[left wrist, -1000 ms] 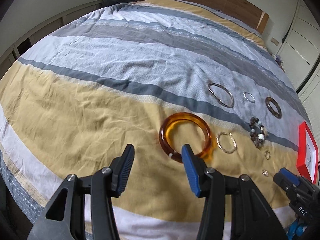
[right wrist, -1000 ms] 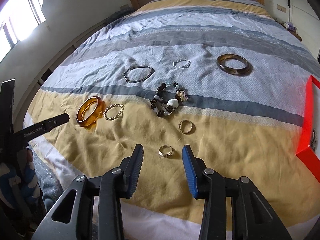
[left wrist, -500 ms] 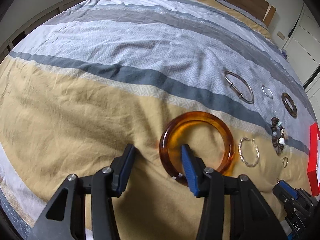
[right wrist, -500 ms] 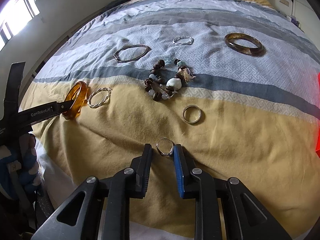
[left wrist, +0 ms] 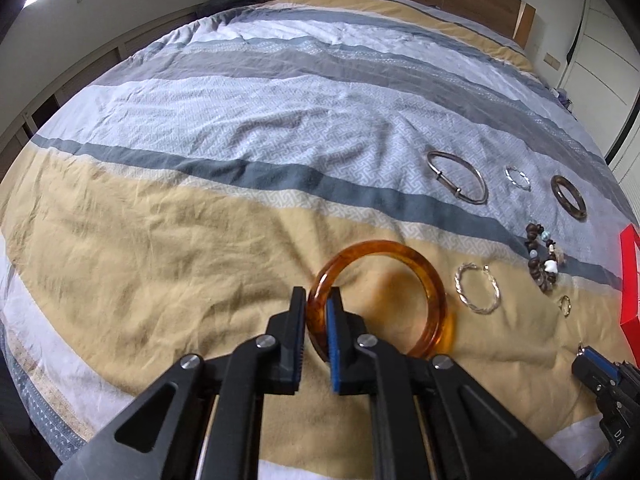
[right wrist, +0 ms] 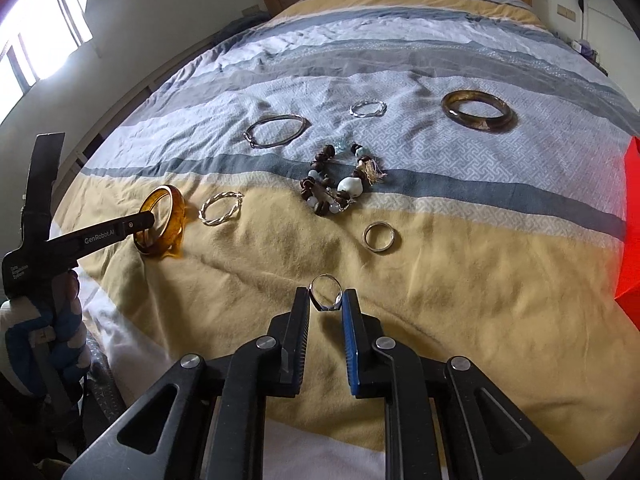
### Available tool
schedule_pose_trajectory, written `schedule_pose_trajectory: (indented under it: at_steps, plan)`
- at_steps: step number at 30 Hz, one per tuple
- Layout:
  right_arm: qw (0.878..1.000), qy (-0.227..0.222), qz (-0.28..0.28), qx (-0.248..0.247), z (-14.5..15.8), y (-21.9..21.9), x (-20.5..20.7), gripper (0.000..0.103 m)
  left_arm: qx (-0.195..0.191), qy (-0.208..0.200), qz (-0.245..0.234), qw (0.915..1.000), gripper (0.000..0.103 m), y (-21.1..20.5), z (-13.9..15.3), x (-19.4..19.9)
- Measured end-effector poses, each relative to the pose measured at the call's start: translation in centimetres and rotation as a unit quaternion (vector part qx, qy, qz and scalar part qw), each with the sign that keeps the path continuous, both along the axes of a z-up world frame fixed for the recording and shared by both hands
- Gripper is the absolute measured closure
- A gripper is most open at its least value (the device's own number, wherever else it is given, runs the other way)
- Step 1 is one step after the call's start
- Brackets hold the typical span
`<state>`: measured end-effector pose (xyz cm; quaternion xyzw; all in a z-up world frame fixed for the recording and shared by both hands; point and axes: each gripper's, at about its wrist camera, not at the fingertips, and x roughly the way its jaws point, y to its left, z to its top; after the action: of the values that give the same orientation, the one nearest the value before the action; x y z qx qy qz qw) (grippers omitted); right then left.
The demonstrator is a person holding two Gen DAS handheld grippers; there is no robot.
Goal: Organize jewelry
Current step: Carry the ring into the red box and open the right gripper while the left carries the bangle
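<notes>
My left tongs [left wrist: 316, 306] are closing on the translucent amber bangle [left wrist: 434, 300], tilting it up off the striped bed [left wrist: 200, 216]. My right tongs [right wrist: 325, 300] are closing on the thin silver ring [right wrist: 326, 294]; being so narrow, it may pop free.

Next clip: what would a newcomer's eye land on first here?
Probably the translucent amber bangle, tipped up off the yellow band of the striped bedspread with the left gripper closing on its rim. Next, the small silver ring pinched upright between the right gripper pads as its jaws close. Beyond lie a beaded bracelet and, at the right edge, a red box.
</notes>
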<state>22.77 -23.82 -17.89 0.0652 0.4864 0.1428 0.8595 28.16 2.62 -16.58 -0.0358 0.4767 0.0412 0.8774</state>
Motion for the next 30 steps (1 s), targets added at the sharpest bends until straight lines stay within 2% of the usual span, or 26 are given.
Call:
schedule_pose_trajectory:
  at_steps: [9,15,23,30]
  plan:
    - [0.999,-0.039,-0.017,-0.002,4.8,-2.0,-5.3,0.087,-0.006,-0.041,-0.017,0.999,0.094,-1.5,5.2,-4.7]
    - [0.996,-0.069,-0.053,-0.007,8.0,-5.6,-10.1,0.087,-0.023,-0.068,-0.06,0.9956,0.094,-5.2,9.1,-7.9]
    - [0.987,-0.116,-0.111,-0.032,13.2,-11.9,-15.8,0.087,-0.052,-0.089,-0.153,0.9829,0.094,-13.6,13.6,-11.2]
    - [0.975,-0.141,-0.164,-0.058,16.7,-18.1,-18.8,0.087,-0.061,-0.097,-0.214,0.9701,0.094,-20.4,15.8,-12.5]
